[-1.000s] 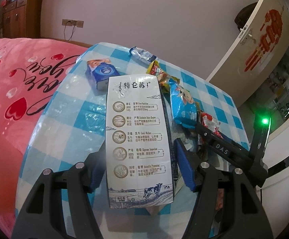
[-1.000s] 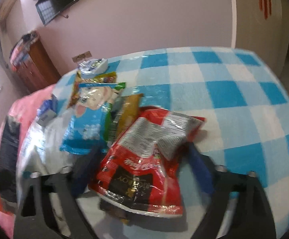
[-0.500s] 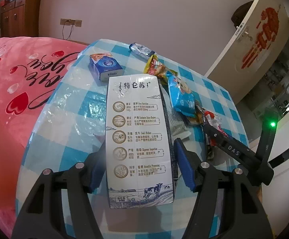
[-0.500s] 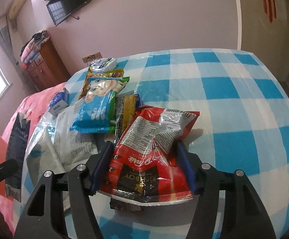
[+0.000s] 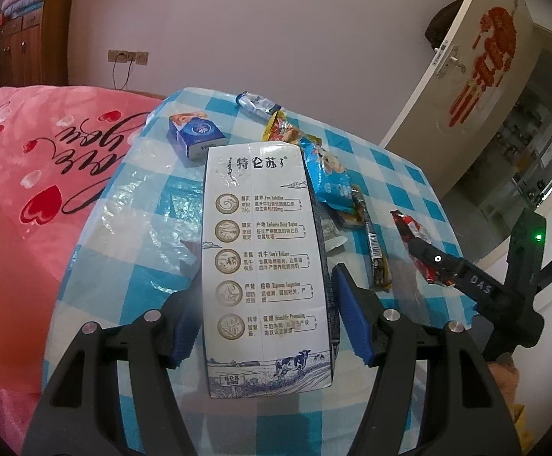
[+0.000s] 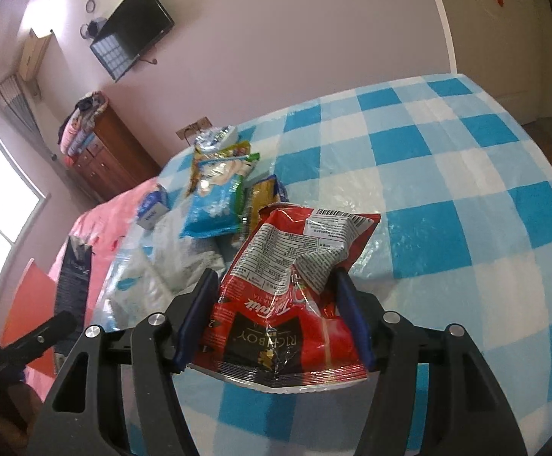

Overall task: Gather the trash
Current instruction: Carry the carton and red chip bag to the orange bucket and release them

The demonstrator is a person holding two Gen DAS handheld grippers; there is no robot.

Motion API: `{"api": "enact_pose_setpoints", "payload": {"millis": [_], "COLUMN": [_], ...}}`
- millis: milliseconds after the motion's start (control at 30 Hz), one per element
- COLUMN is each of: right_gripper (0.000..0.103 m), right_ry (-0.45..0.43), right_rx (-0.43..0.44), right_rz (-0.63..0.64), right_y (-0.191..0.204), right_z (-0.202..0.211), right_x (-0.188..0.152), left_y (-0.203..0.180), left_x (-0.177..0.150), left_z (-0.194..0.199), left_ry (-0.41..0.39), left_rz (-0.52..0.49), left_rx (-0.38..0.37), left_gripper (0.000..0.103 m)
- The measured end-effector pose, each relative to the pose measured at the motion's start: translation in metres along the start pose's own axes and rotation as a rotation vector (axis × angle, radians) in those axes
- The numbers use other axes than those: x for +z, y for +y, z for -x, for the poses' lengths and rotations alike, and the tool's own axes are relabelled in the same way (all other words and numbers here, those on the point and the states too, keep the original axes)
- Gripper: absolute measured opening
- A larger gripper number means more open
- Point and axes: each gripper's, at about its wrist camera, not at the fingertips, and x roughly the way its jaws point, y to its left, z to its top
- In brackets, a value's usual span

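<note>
Left gripper [image 5: 264, 336] clamped across the lower body of a white milk carton [image 5: 264, 250]; the carton runs forward between the pads, above the checked tablecloth [image 5: 124, 266]. Stiff board, probably light if empty; side grip suits it. Right gripper [image 6: 274, 326] pinches a red snack bag [image 6: 294, 288] at its lower half. Crinkly foil, soft, slippery: hold near the seam. More wrappers lie ahead of both tools.
</note>
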Motion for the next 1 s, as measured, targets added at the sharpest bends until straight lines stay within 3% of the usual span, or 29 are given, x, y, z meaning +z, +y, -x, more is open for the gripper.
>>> {"api": "enact_pose_setpoints", "payload": {"millis": [233, 567, 833, 1000], "right_gripper": [0.062, 0.062, 0.062, 0.063], "right_ry": [-0.019, -0.039, -0.019, 0.009], "right_rx": [0.059, 0.152, 0.281, 0.372], "right_rz": [0.013, 0.115, 0.238, 0.335], "right_y": [0.022, 0.088, 0.172, 0.233], "right_z": [0.027, 0.052, 0.058, 0.054], "right_x": [0.002, 0.009, 0.013, 0.011], "left_y": [-0.003, 0.006, 0.035, 0.062], "left_x": [-0.002, 0.004, 0.012, 0.016], "left_z": [0.026, 0.077, 0.126, 0.155], "left_ry": [-0.042, -0.146, -0.249, -0.306], "left_rz": [-0.024, -0.033, 0.005, 0.045], "left_rx": [-0.004, 0.001, 0.057, 0.137], "left_gripper": [0.065, 0.065, 0.065, 0.065]}}
